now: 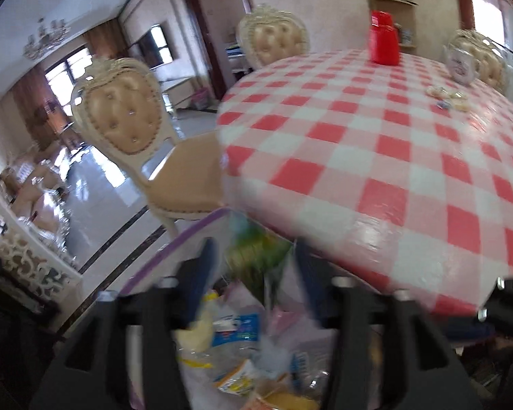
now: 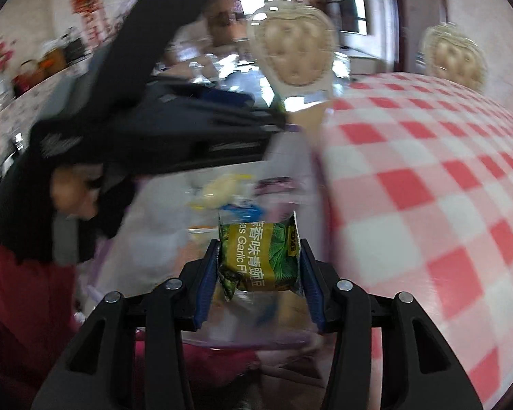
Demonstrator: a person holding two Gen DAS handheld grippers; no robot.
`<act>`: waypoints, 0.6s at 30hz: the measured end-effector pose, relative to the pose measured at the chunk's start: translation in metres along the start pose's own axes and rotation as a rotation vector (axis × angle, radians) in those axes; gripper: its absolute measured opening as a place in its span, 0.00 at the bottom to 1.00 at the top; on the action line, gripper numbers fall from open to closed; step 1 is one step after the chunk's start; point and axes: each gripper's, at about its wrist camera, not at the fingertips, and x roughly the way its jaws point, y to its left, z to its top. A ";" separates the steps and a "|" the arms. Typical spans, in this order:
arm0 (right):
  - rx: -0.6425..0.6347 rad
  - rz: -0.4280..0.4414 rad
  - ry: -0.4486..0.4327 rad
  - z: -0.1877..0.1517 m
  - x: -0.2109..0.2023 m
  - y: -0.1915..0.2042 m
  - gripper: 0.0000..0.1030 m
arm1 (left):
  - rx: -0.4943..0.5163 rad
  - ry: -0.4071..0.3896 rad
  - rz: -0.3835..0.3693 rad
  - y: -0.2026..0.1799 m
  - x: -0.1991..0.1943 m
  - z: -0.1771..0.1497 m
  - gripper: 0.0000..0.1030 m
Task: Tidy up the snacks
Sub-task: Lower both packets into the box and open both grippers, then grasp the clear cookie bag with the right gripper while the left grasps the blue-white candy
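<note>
A clear zip bag (image 1: 236, 335) with a purple rim (image 1: 174, 249) hangs off the edge of the checked table, with several snack packs inside. My left gripper (image 1: 256, 273) is open above the bag mouth, its blue fingers (image 1: 205, 273) wide apart. A green garlic-pea packet (image 2: 260, 256) sits between the blue pads of my right gripper (image 2: 260, 266) over the bag. Its edges reach the pads but show no squeeze, so this gripper is open. The same packet (image 1: 256, 256) shows blurred in the left wrist view. The left gripper's body (image 2: 188, 126) and a hand (image 2: 68, 188) cross the right wrist view.
The round table (image 1: 376, 157) carries a red-and-white checked cloth, a red jug (image 1: 384, 39), a white teapot (image 1: 461, 65) and a few loose snacks (image 1: 448, 97) at its far side. Padded chairs (image 1: 126, 112) stand around it on a glossy tiled floor.
</note>
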 end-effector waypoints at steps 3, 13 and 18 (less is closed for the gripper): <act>0.028 -0.038 -0.067 0.000 -0.016 -0.013 0.66 | -0.088 -0.071 0.077 0.012 -0.011 0.004 0.92; 0.434 -0.314 -0.214 -0.041 -0.111 -0.165 0.74 | -0.229 -0.188 -0.262 -0.050 -0.024 0.028 0.98; 0.617 -0.489 -0.265 -0.073 -0.162 -0.244 0.78 | -0.181 -0.140 -0.484 -0.142 -0.005 0.071 0.98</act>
